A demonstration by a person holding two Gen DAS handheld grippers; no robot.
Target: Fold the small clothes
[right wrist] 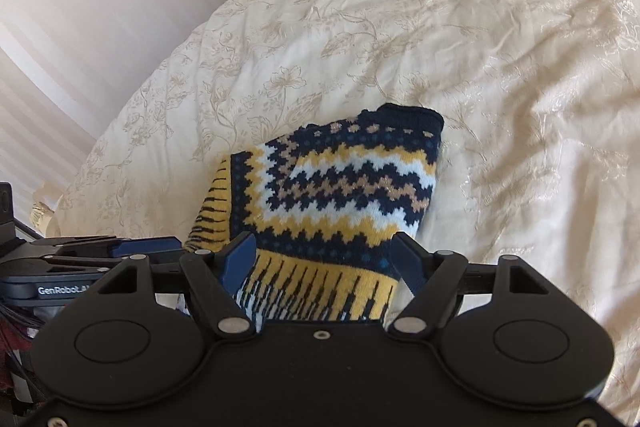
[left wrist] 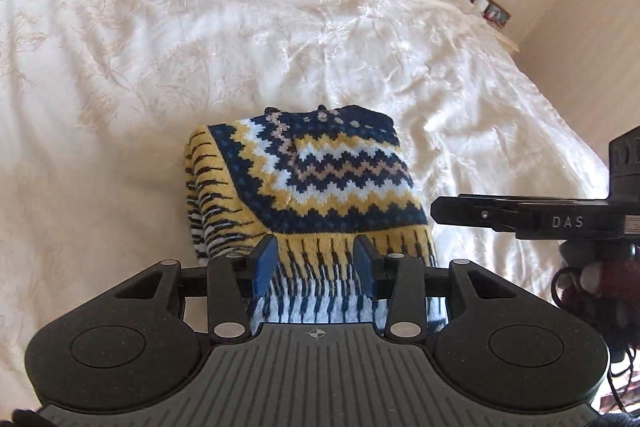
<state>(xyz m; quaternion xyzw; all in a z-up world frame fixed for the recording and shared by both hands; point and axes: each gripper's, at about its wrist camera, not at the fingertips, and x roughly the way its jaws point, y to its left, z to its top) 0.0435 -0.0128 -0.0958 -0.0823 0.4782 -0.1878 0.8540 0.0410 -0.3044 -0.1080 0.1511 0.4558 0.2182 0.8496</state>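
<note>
Part of the folded sweater (left wrist: 316,179) on the bed (left wrist: 160,47) is hidden under both grippers; left gripper (left wrist: 316,261) and right gripper (right wrist: 324,259) hover spread apart, grasping nothing.

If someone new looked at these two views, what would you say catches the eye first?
The navy, yellow and white zigzag-knit sweater, folded into a compact bundle on the cream embroidered bedspread. Both grippers stand open at its near edge: the left gripper and the right gripper.
</note>
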